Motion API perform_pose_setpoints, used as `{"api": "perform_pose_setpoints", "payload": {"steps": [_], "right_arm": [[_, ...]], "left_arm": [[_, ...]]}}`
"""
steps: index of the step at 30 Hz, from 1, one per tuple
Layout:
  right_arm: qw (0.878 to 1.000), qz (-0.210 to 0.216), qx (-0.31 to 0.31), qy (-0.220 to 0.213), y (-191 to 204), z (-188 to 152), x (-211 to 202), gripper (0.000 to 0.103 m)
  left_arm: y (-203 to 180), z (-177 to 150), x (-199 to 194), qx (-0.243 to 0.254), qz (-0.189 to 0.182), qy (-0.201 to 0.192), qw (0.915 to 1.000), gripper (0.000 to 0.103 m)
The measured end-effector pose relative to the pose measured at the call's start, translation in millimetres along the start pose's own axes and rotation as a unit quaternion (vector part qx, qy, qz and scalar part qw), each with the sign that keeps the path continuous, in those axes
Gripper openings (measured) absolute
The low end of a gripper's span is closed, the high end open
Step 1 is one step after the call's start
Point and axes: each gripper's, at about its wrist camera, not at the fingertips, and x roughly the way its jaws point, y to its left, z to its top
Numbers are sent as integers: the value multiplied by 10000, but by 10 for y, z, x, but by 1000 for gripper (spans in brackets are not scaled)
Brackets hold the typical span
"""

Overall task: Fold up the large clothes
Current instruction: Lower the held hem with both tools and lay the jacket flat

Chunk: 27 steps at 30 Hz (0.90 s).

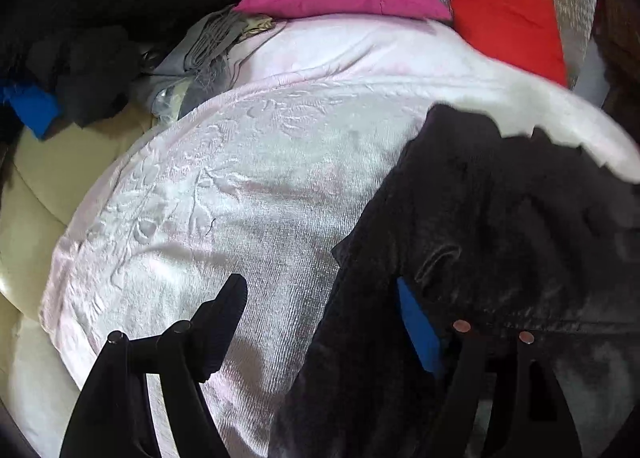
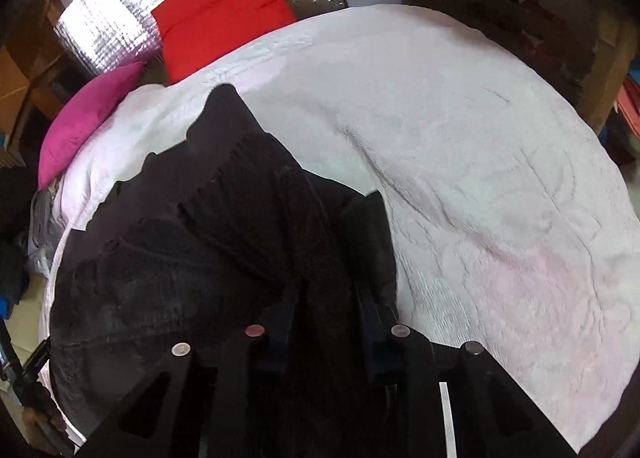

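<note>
The dark garment [image 1: 500, 226] lies on the white bedspread [image 1: 240, 186] of the bed, filling the lower right of the left wrist view and the lower left and centre of the right wrist view [image 2: 224, 218].

**Left gripper** [image 1: 332, 322]: the fingers stand wide apart. One finger [image 1: 224, 322] hangs over bare bedspread at lower left; the other, with its blue pad [image 1: 416, 330], sits at the garment's left edge. Nothing is pinched between them.

**Right gripper** [image 2: 324, 322]: the fingers stand close together with a bunched fold of the garment between them. Whether the pads press on the cloth cannot be told; the area is too dark.

**Governing relation:** the garment's long axis runs from the grippers at the bottom of each frame up toward the red cushion [image 2: 222, 6] and pink pillow [image 2: 86, 114]. The right gripper is on the cloth; the left gripper is beside it, with the edge lying to its right.

**Judgement:** the left fingers likely need to shift right onto the edge before any fold proceeds.
</note>
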Motion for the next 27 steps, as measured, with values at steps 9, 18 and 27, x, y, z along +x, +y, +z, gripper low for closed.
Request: {"api": "perform_pose_setpoints", "payload": {"steps": [9, 18, 27], "right_arm": [[9931, 925, 654, -302, -379, -140, -412, 29], [9902, 820, -718, -873, 146, -357, -606, 32], [9976, 51, -620, -316, -11, -418, -368, 32]], "left_arm": [[426, -116, -251, -798, -588, -151, 9950, 77], [-30, -346, -596, 451, -500, -747, 9949, 78], [-65, -398, -259, 499, -179, -179, 9984, 84]]}}
